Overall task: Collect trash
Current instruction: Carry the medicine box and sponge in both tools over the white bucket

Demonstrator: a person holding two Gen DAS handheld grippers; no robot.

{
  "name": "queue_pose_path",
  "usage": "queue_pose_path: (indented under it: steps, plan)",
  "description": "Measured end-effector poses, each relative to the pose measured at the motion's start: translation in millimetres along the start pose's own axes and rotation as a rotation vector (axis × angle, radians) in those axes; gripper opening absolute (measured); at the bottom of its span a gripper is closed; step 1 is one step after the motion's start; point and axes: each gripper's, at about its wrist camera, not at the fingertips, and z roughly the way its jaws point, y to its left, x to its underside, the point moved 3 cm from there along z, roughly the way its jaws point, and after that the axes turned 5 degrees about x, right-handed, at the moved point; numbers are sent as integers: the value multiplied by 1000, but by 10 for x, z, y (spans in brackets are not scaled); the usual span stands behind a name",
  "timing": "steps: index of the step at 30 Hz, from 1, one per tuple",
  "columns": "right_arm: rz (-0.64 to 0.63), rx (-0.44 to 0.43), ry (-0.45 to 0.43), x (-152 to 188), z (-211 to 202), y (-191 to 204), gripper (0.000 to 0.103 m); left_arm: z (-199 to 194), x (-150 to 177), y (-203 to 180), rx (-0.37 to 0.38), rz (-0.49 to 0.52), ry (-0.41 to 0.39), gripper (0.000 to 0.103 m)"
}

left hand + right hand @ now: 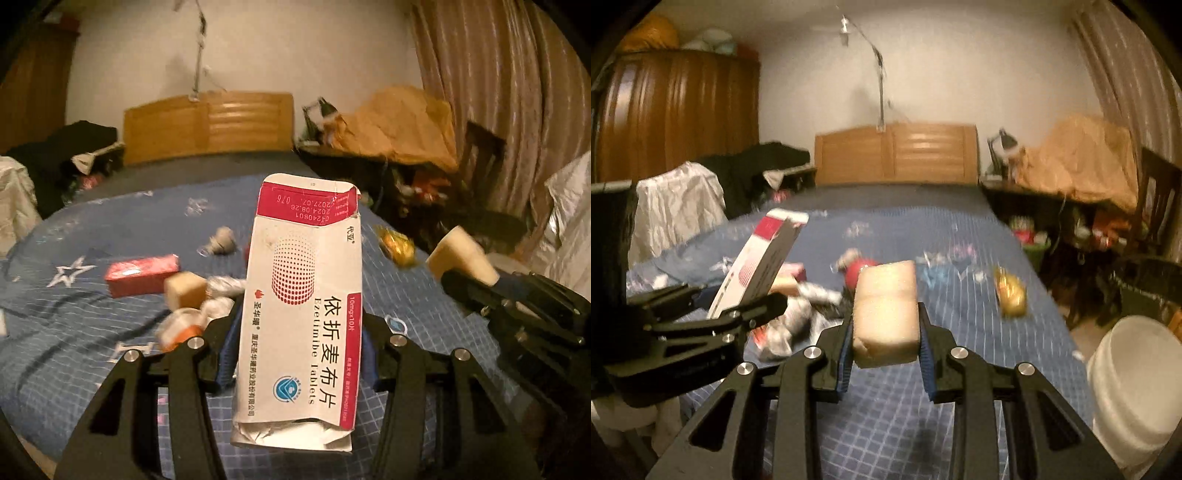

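A white and red medicine box (306,295) stands upright between the blue pads of my left gripper (299,332), which is shut on it above the bed. In the right wrist view the same box (764,251) leans at the left, held by the left gripper (738,306). My right gripper (886,332) is shut on a beige foam block (886,302), lifted over the blue bedspread (905,406). In the left wrist view that block (461,254) shows at the right edge.
On the bed lie a red box (142,273), a beige cube (184,290), crumpled foil (798,317), a red ball (858,273) and a gold wrapper (1010,295). A white bucket (1134,384) stands right of the bed, with a cluttered desk (1052,199) behind it.
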Motion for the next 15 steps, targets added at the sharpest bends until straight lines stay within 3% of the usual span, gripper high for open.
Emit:
queue_pose_path:
  steps: [9,15]
  plan:
    - [-25,-25,-97,-323,-335,196,31,-456,-116,399,-133,-63,-86,51]
    - [-34,-13,-102,-412,-461,283,32,-572,-93,494,-161,-82,-90,51]
